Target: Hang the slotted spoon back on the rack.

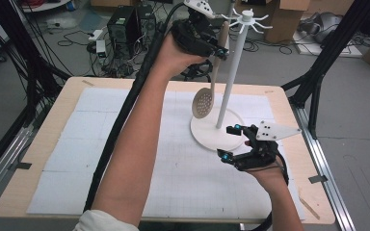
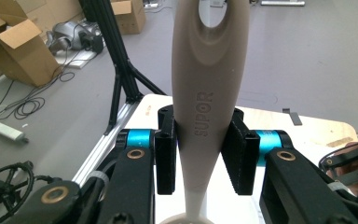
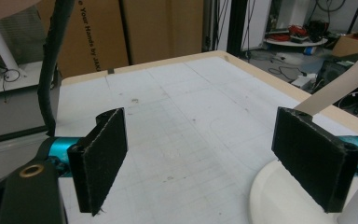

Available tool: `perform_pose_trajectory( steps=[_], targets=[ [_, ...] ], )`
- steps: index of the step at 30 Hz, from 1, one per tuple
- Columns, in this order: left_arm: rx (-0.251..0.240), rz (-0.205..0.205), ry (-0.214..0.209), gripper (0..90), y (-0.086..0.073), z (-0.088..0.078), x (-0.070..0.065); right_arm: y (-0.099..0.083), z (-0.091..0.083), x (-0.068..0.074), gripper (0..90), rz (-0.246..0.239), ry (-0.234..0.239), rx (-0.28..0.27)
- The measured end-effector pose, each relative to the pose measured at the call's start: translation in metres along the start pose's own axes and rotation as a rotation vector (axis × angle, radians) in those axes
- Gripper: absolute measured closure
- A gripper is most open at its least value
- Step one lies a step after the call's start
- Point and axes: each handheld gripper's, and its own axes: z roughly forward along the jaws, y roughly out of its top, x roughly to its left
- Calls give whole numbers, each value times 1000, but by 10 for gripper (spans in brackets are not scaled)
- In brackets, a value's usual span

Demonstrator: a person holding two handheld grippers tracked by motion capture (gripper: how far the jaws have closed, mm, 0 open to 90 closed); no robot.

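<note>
Upper centre, the left gripper (image 1: pixel 220 50) is clamping the slotted spoon's (image 1: pixel 203 102) handle near the rack's (image 1: pixel 236 53) hooks, seemingly for hanging; lower right, the right gripper (image 1: pixel 230 143) is waiting with jaws apart.

A pale wooden bench (image 1: pixel 43 144) carried a white gridded mat (image 1: pixel 173 159). On the mat stood a white rack's round base (image 1: pixel 212 132). A thin stick, perhaps wooden, lay near the bench's corner (image 1: pixel 309 206).

Cardboard boxes (image 1: pixel 289 17) sit at upper right of the frame, computer cases (image 1: pixel 130 24) and cables (image 1: pixel 72 36) at upper left.
</note>
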Motion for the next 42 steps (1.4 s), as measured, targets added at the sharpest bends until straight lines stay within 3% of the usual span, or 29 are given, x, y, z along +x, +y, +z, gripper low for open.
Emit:
perform_pose_trajectory(
  steps=[7,10,15,20,27,32,34,42],
  targets=[
    [4,2,-1,665,-2,-1,3,0,0,0,176,3,2,1],
    [11,-20,12,546,-5,-3,4,-1,0,0,176,2,2,3],
    [-13,-47,8,477,-14,-11,4,-1,0,0,176,0,2,2],
    [5,-74,9,432,-25,-21,7,0,2,1,176,2,4,13],
    [-119,-91,-8,413,-50,-51,4,0,2,1,176,-2,3,10],
    [-153,-91,25,414,-72,-72,2,0,1,0,176,-4,-8,7],
    [-176,-101,20,419,-80,-79,1,1,1,0,176,-2,-8,7],
    [-186,-114,56,391,-107,-103,-4,1,3,2,177,-1,-2,15]
  ],
)
